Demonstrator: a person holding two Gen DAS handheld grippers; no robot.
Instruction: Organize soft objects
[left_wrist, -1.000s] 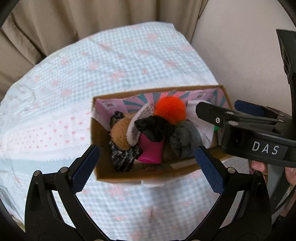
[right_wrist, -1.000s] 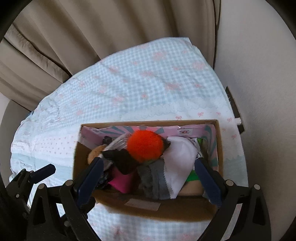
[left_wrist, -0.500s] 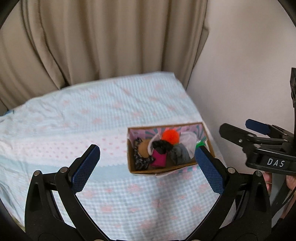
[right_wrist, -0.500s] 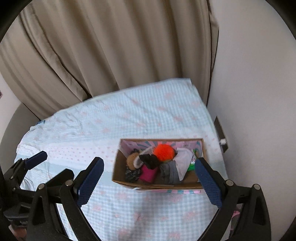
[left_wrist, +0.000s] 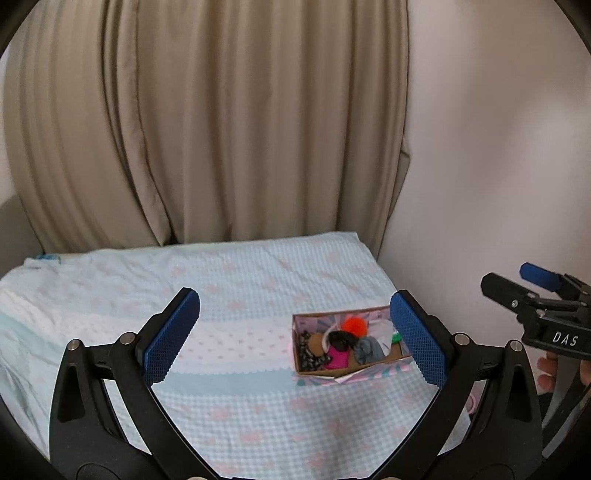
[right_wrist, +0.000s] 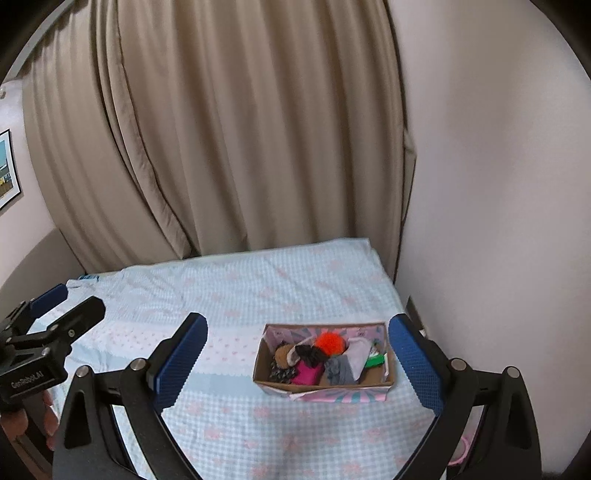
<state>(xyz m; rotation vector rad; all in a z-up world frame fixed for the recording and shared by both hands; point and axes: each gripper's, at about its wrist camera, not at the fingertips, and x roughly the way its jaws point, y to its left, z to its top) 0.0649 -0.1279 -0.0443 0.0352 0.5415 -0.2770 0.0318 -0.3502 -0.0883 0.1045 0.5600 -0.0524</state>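
A cardboard box (left_wrist: 351, 369) (right_wrist: 280, 384) lies on the bed near its right edge. It holds several soft items: an orange pom-pom (left_wrist: 354, 325) (right_wrist: 330, 341), a pink piece (left_wrist: 336, 358) (right_wrist: 306, 376), grey cloth (left_wrist: 367, 350) (right_wrist: 338, 370), white cloth (right_wrist: 357, 355) and a brown round piece (left_wrist: 314, 342) (right_wrist: 282, 355). My left gripper (left_wrist: 295, 336) is open and empty, well back from the box. My right gripper (right_wrist: 297, 360) is open and empty too, also held back above the bed. Each gripper shows at the edge of the other's view.
The bed carries a light blue checked cover (left_wrist: 236, 288) (right_wrist: 266, 288) with pink marks. Beige curtains (left_wrist: 207, 122) (right_wrist: 229, 122) hang behind it, and a pale wall (left_wrist: 491, 147) (right_wrist: 495, 166) runs along the right side. A framed picture (right_wrist: 6, 170) hangs at far left.
Both grippers have pulled far back and up from the box, which now looks small on the bed. The box contents have not shifted.
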